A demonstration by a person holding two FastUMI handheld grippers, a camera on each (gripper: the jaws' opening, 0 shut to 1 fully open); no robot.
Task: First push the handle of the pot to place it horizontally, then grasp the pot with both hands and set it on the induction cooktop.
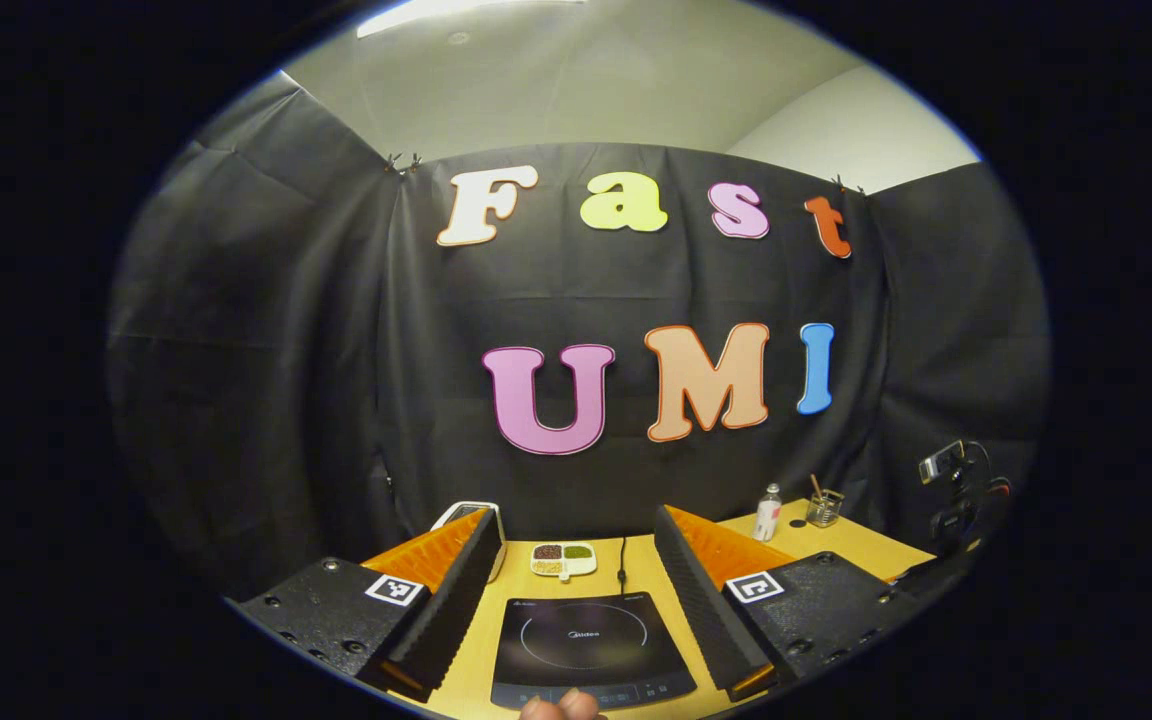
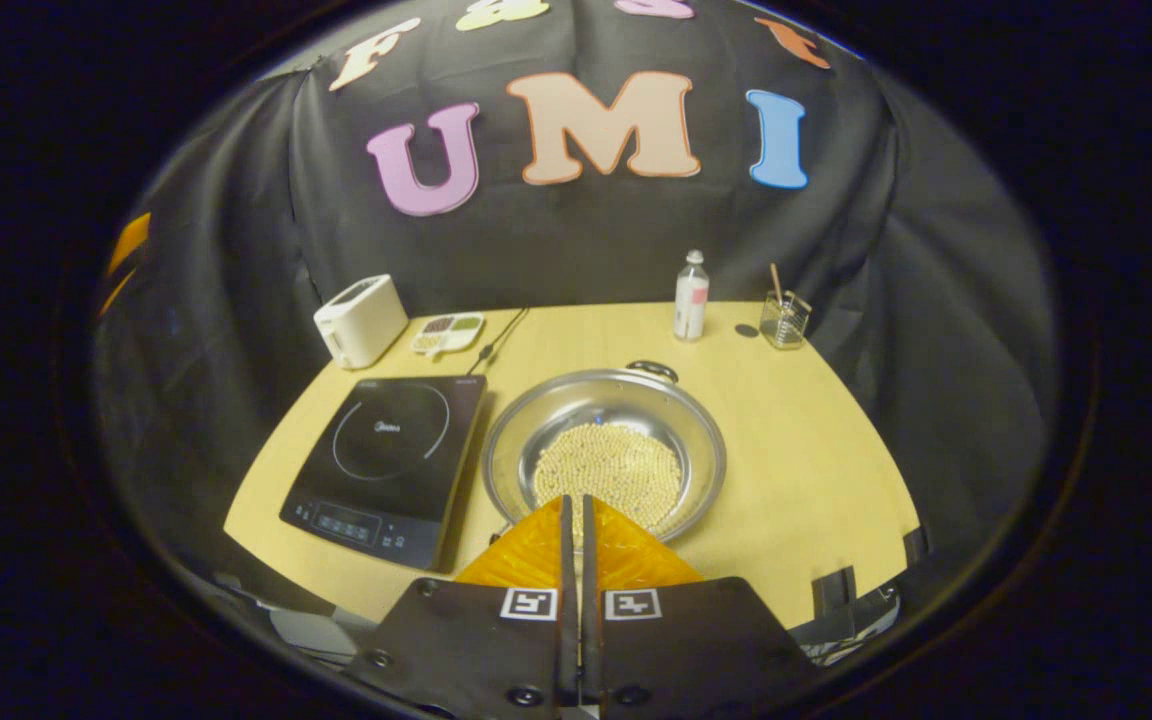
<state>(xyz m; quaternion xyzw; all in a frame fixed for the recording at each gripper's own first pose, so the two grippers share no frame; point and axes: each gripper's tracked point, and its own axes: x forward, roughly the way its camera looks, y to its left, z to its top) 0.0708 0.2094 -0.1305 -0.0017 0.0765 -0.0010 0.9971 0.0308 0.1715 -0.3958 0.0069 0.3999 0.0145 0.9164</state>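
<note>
since the right tool has its fingers pressed together with nothing between them, poised just above the near rim of the pot, the risk i'd judge first is a push that lands on the rim rather than a handle: that would slide the whole pot across the counter instead of turning it, or tip it enough to scatter the small pale beads heaped inside. the pot sits just right of the induction cooktop, so a careless shove leftward could knock its rim against the cooktop's edge. one handle shows at the far rim, pointing away; the near one is hidden behind the tool, so i cannot tell how it lies. the left tool is spread wide and empty, held over the cooktop rather than by the pot, so a two-sided lift from there would start lopsided. the right gripper view gives the pot, a toaster at far left and a bottle and glass holder far right; the left gripper view gives a fingertip at the cooktop's near edge and a small camera stand at far right.
</note>
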